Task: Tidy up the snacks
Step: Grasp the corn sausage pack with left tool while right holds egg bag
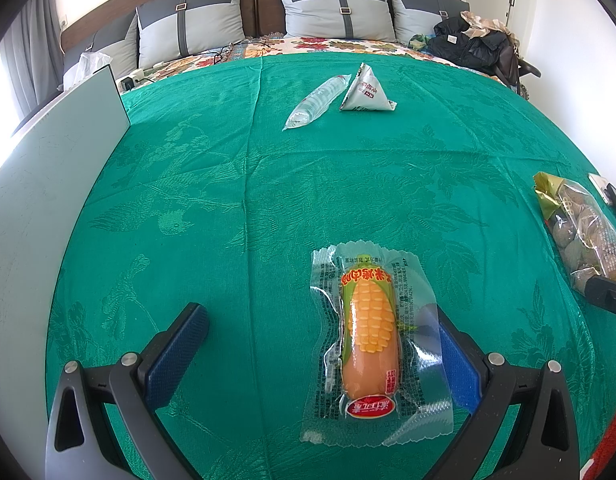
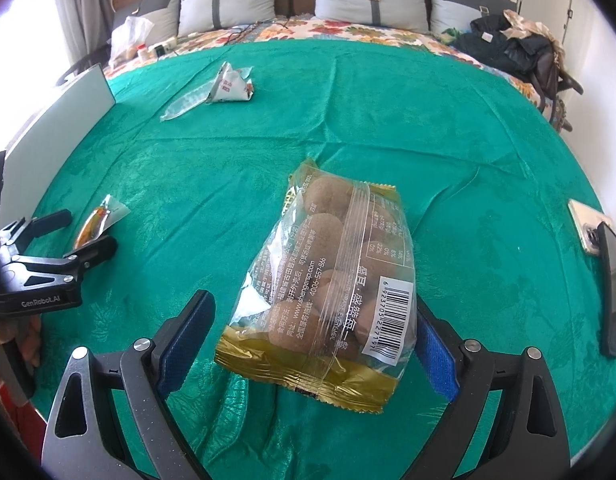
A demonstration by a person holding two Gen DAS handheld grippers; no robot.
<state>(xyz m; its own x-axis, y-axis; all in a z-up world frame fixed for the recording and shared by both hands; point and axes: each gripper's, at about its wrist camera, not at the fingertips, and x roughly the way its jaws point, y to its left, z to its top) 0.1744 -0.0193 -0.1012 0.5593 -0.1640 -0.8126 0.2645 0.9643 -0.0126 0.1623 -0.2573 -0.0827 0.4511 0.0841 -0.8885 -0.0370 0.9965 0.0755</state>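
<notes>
both claws spread over snacks on the bed

corn sausage pack (image 1: 371, 340) lies flat on the green bed cover (image 1: 228, 200) near its front edge, between the spread fingers of the left claw (image 1: 321, 334); its wrapper overlaps the right finger (image 1: 459, 368). the right claw (image 2: 313, 322) stands apart around a bag of round brown snacks (image 2: 331, 280), gripping nothing. toward the far edge, a clear tube pack (image 1: 315, 102) lies just beside a white triangular packet (image 1: 365, 90). a grey board (image 1: 48, 184) stands along the left edge.
</notes>
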